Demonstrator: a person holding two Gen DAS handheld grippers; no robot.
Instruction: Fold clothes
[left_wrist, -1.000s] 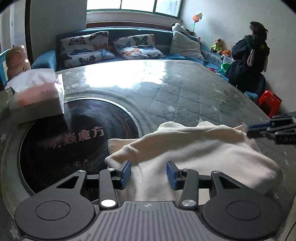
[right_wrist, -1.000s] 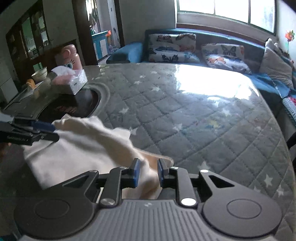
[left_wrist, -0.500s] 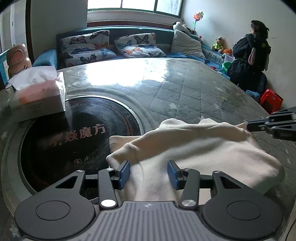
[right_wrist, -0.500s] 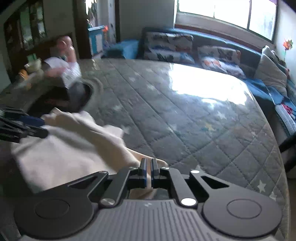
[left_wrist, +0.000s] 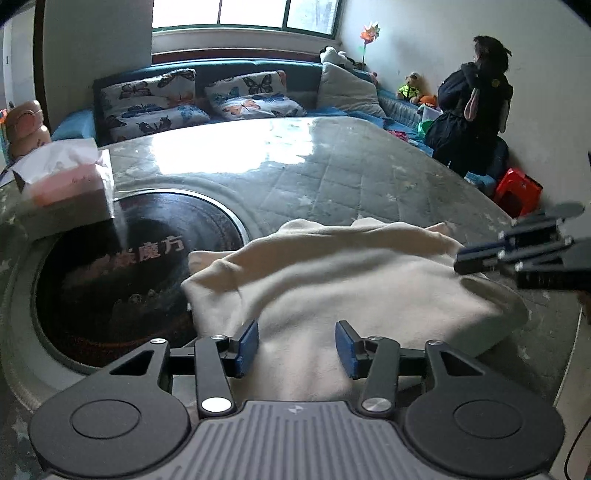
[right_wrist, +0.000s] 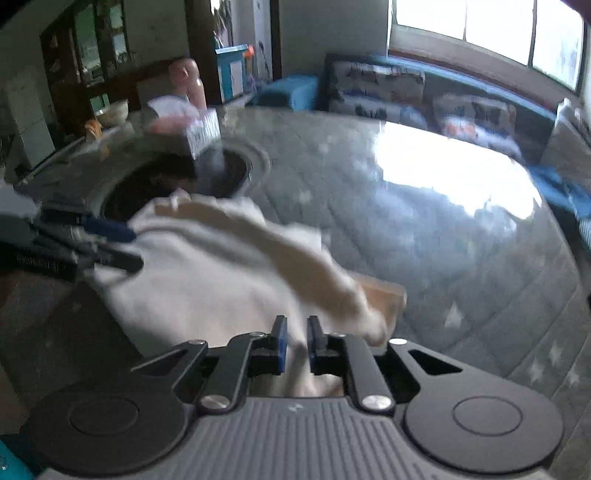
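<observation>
Cream garment (right_wrist: 207, 280) blurred; right hand-held gripper (right_wrist: 295, 341) pinches its fold.

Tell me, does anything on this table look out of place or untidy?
The cream garment lies crooked, its left corner hanging over the dark round inset instead of flat on the quilted table cover. The tissue box also overlaps that inset's rim. Nothing looks spilled or damaged.

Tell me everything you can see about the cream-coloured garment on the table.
The cream garment looks like soft fleece, plain, already folded into a thick bundle with a rolled ridge across its top. It lies on the quilted grey table cover, its left edge overlapping the round black inset. The right gripper pinches a fold of it; the left gripper is open, straddling its near edge. The right wrist view is blurred.
</observation>
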